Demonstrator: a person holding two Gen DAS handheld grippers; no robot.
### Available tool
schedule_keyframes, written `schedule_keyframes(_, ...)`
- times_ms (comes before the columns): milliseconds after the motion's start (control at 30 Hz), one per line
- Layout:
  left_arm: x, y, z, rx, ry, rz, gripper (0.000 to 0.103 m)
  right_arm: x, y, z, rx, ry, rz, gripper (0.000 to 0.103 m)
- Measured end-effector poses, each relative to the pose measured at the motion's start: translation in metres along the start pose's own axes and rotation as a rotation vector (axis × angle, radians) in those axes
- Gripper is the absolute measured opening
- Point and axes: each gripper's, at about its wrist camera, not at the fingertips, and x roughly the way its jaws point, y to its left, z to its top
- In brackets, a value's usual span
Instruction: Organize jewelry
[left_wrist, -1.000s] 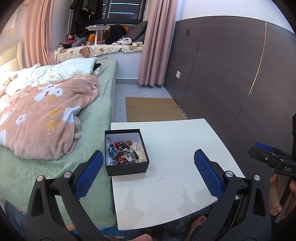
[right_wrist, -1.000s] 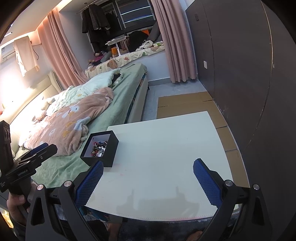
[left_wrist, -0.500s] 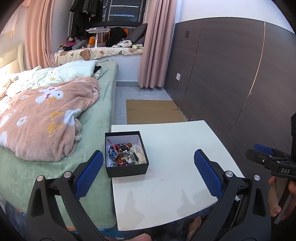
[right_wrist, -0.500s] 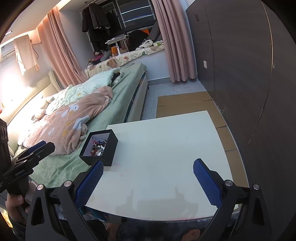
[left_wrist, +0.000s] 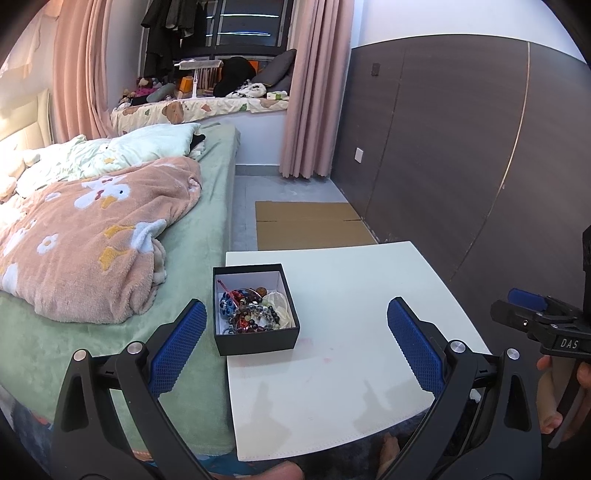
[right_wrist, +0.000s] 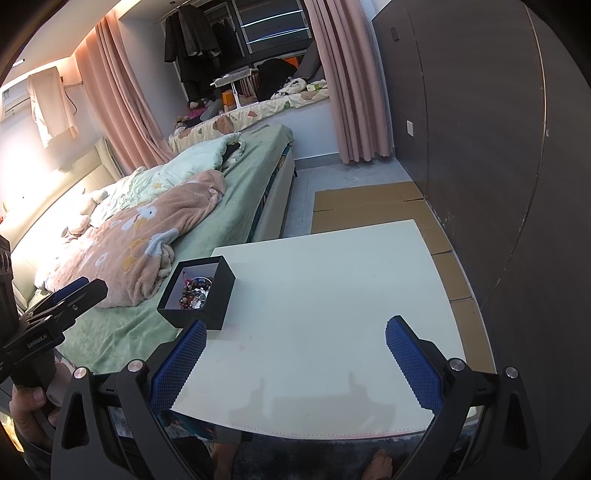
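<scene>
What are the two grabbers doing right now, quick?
Left gripper: open, holding nothing.
Right gripper: open, holding nothing.

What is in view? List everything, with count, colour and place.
box: one, black, table's left edge
jewelry: tangled heap, mixed colours, in the box
table: one, white, beside the bed
bed: one, green sheet, left
blanket: one, pink, on the bed
cardboard: flat, brown, floor beyond the table
curtains: pink, by the window
left gripper: blue fingers, open
right gripper: blue fingers, open
</scene>
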Motion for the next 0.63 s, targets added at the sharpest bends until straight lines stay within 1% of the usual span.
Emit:
schedule_keyframes(333, 0.001, -0.001, 0.000, 0.012, 0.002, -0.010, 0.098, 0.006, 0.001, -0.003, -0.006, 0.010, -0.009, 0.095)
schedule_keyframes(633, 0.025, 0.006, -0.005, -0.002, 0.037, -0.010, 0.098, 0.020, 0.005, -0.004, 0.000, 0.035, -0.035, 0.095)
